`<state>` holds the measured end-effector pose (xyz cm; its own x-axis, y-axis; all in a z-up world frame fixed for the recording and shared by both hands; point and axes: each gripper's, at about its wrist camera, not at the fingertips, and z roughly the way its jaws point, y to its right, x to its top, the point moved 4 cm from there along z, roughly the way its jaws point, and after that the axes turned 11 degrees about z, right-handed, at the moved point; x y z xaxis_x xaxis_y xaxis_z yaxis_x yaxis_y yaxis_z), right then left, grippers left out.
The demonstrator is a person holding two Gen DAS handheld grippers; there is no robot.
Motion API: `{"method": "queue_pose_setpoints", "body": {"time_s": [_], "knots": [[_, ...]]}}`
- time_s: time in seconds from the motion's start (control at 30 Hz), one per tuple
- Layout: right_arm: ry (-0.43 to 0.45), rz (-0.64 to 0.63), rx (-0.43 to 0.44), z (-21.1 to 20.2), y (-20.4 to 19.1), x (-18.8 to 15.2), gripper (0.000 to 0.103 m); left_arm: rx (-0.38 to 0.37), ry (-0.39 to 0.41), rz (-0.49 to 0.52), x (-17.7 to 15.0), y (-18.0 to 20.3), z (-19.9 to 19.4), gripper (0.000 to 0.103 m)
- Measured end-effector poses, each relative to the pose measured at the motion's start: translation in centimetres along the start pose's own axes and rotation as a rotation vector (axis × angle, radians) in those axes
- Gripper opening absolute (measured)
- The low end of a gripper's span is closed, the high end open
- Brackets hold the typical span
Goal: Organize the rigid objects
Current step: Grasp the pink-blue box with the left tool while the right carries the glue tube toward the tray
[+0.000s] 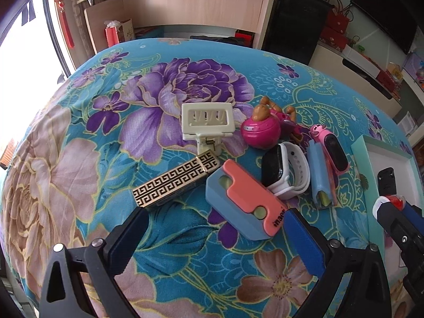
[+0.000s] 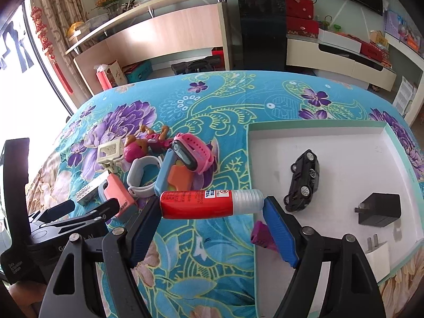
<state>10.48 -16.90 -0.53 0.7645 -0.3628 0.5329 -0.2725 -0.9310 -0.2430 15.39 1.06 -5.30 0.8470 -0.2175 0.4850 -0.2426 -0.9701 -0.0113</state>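
My right gripper (image 2: 210, 206) is shut on a red glue tube (image 2: 206, 202), held crosswise above the cloth just left of the white tray (image 2: 344, 143); it also shows in the left wrist view (image 1: 392, 202). My left gripper (image 1: 214, 224) is open, its right finger touching a blue-and-coral case (image 1: 243, 198). Beyond lie a gold-patterned lighter (image 1: 175, 182), a cream clip (image 1: 208, 122), a pink dog toy (image 1: 265, 127), a white smartwatch (image 1: 283, 172) and a pink watch (image 1: 331, 151).
The tray holds a black toy car (image 2: 304, 180), a black charger (image 2: 379, 209) and a white plug (image 2: 376, 249). A purple piece (image 2: 261, 235) lies at the tray's near left edge. The floral cloth (image 1: 185, 238) covers the table; shelves stand behind.
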Motion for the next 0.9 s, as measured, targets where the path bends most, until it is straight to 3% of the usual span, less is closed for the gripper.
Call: {"method": "queue_pose_setpoints", "body": {"time_s": [0.37, 0.47, 0.77, 0.9], "knots": [[0.006, 0.045, 0.009, -0.4, 1.5, 0.4, 0.079, 0.029, -0.019, 0.12, 0.9, 2.7, 2.2, 0.086], [0.002, 0.046, 0.009, -0.4, 1.5, 0.4, 0.079, 0.026, -0.01, 0.119, 1.0, 2.5, 2.0, 0.073], [-0.004, 0.048, 0.003, -0.2, 1.7, 0.3, 0.079, 0.018, -0.002, 0.126, 0.7, 2.4, 1.1, 0.073], [0.008, 0.048, 0.003, -0.7, 1.8, 0.5, 0.079, 0.019, 0.04, 0.112, 0.9, 2.0, -0.7, 0.073]]}}
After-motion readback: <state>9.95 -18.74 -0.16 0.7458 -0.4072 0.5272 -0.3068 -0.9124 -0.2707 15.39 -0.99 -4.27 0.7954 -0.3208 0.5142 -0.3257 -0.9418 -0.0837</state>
